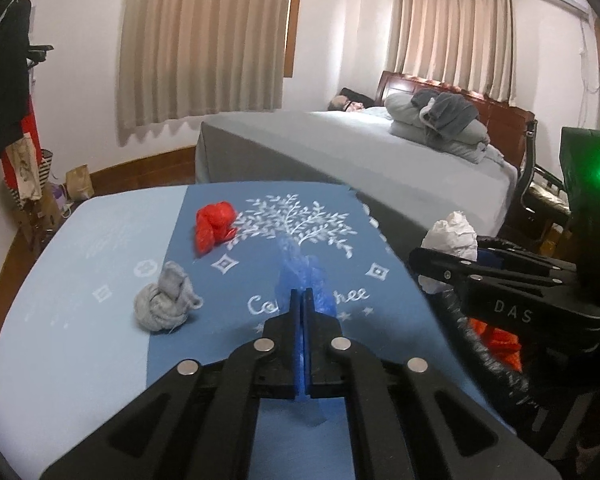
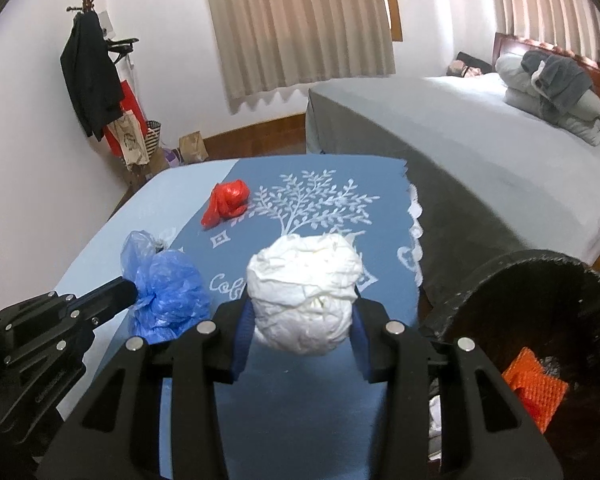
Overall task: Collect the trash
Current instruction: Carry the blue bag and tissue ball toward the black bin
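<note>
Two soft, featherlight wads in my claws, both held above the blue table.
Left claw pinches the crinkly blue plastic bag flat; right claw cradles the crumpled white paper ball around its middle, and both would squash easily.

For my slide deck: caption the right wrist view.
Right gripper holds a crumpled white paper ball beside the black bin; left gripper pinches a blue plastic bag.
</note>
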Demonstrator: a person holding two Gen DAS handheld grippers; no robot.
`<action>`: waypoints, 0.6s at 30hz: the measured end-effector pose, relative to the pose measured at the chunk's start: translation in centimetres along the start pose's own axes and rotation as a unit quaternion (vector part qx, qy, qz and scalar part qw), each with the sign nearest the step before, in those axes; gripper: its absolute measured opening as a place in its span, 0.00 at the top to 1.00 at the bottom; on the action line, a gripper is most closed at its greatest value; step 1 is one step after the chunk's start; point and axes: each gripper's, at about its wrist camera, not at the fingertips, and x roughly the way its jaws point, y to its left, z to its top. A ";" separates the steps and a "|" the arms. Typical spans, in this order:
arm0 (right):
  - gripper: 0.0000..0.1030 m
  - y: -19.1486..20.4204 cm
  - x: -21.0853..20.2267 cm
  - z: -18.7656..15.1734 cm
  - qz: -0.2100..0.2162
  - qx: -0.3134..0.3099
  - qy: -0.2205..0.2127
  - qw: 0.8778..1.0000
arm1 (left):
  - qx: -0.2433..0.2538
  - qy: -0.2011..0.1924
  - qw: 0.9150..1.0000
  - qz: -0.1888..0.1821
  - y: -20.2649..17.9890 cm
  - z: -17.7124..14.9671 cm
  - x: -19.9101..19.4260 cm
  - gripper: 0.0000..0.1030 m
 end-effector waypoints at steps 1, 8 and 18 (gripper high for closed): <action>0.61 -0.2 -0.3 0.1 -0.001 0.000 -0.002 1.000 | 0.001 -0.002 1.000 -0.002 -0.2 0.2 0.0 0.99; 0.61 -2.0 -2.6 0.5 -0.015 0.012 -0.022 1.000 | 0.006 -0.011 1.000 -0.022 -1.9 1.7 0.5 0.99; 0.61 -6.3 -6.1 0.3 -0.060 0.033 -0.044 0.997 | 0.033 -0.030 0.997 -0.062 -6.6 3.8 1.3 0.99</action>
